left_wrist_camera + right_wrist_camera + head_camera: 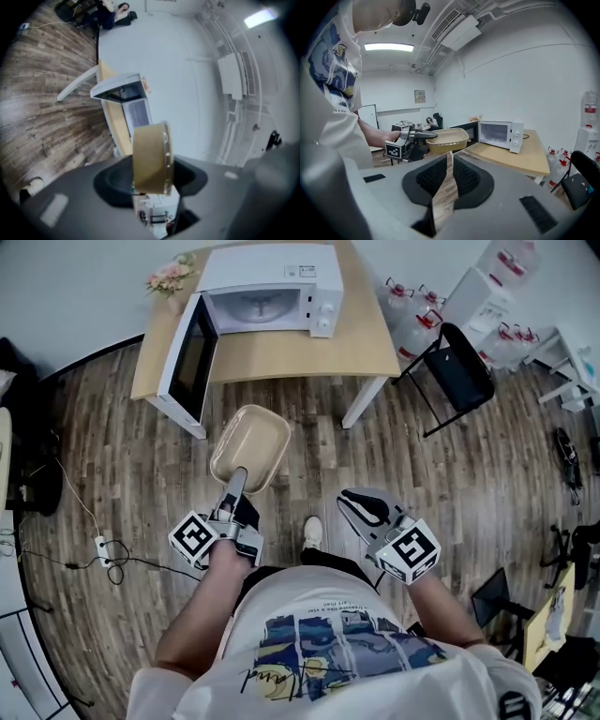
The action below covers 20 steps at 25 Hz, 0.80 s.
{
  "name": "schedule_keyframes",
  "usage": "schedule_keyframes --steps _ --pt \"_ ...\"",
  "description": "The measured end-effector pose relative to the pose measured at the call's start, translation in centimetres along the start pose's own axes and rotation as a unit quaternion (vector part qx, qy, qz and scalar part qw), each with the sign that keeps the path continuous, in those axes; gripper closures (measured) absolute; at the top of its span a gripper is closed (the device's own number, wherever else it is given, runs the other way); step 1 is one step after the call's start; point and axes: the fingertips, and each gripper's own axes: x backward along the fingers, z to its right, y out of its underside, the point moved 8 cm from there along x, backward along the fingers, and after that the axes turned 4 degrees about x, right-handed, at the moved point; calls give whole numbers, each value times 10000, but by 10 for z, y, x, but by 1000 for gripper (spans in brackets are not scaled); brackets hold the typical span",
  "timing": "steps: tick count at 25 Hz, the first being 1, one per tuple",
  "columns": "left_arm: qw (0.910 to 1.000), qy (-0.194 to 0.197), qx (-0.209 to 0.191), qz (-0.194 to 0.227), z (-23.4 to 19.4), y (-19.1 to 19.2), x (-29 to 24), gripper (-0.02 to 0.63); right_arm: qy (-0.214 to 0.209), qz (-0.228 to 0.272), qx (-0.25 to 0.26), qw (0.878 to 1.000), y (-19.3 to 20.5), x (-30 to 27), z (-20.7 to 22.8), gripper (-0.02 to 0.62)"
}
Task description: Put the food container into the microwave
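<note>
The food container is a shallow tan tub with nothing in it, held out over the wood floor in front of the table. My left gripper is shut on its near rim. In the left gripper view the food container stands edge-on between the jaws. The white microwave sits on the wooden table with its door swung open to the left; its cavity looks bare. My right gripper is shut on nothing, low at the right. From the right gripper view, the food container hangs short of the microwave.
A black chair stands right of the table, with water bottles behind it. A vase of flowers sits at the table's back left corner. A power strip and cables lie on the floor at the left.
</note>
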Motion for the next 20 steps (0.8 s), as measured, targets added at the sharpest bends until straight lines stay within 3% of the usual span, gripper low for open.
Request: schedule_keyframes --steps 4,8,11,20 --pt "9997 -4 -73 226 -1 0 -48 391 -62 -62 57 9999 7 -3 57 561" --pt "9993 -106 154 333 -3 -2 -85 391 -82 -68 -70 9999 12 -11 87 561" --pt "9994 -94 1 347 -2 -18 -112 391 -104 -60 -155 9998 11 -26 106 563" --pt "9993 -194 119 305 -13 -71 -198 391 93 -258 -251 9993 -16 -71 156 563"
